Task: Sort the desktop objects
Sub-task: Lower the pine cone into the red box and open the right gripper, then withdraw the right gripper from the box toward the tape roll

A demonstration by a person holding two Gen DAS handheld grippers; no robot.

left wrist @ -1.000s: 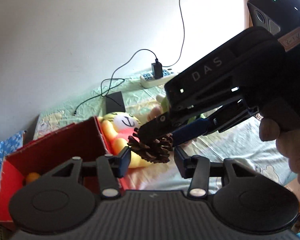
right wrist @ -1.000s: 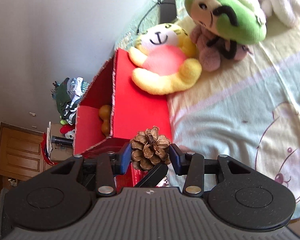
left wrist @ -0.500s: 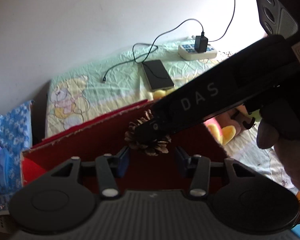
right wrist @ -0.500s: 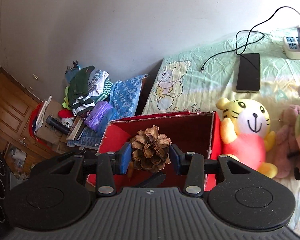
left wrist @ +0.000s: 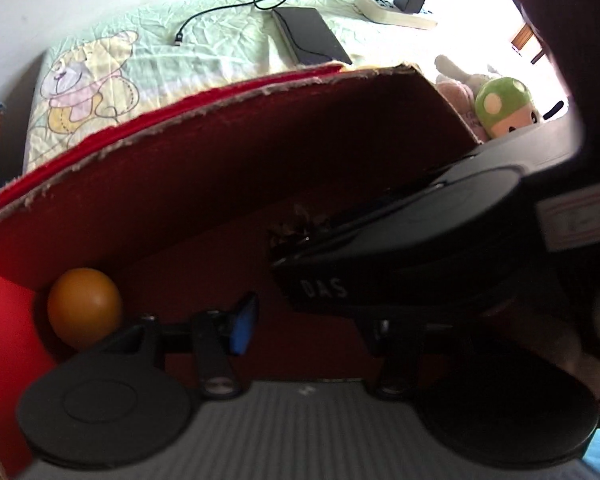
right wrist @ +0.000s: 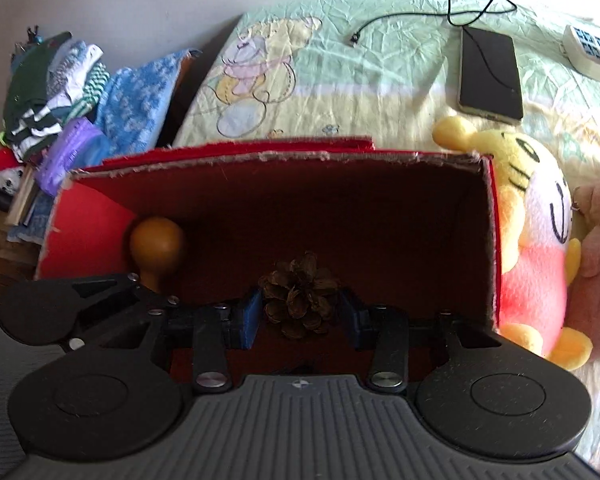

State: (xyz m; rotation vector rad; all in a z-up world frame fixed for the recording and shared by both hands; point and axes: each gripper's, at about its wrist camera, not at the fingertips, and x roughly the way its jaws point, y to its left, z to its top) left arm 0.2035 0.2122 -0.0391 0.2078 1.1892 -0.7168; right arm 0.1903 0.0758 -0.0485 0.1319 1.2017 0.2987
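With the pine cone (right wrist: 298, 295) pinched between the pads of the right hand-held gripper (right wrist: 299, 314), low inside the red box (right wrist: 284, 157) near the orange ball (right wrist: 156, 242): placing step. Next, spreading to release. Left hand-held gripper (left wrist: 300, 320): cannot tell.

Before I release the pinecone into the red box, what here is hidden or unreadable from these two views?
- Left wrist view: the right gripper's black body hides most of the brown pinecone and the left gripper's right finger.
- Right wrist view: the orange ball is partly behind the left gripper; the red cardboard box floor under the pinecone is hidden by the right gripper, so contact is unclear.
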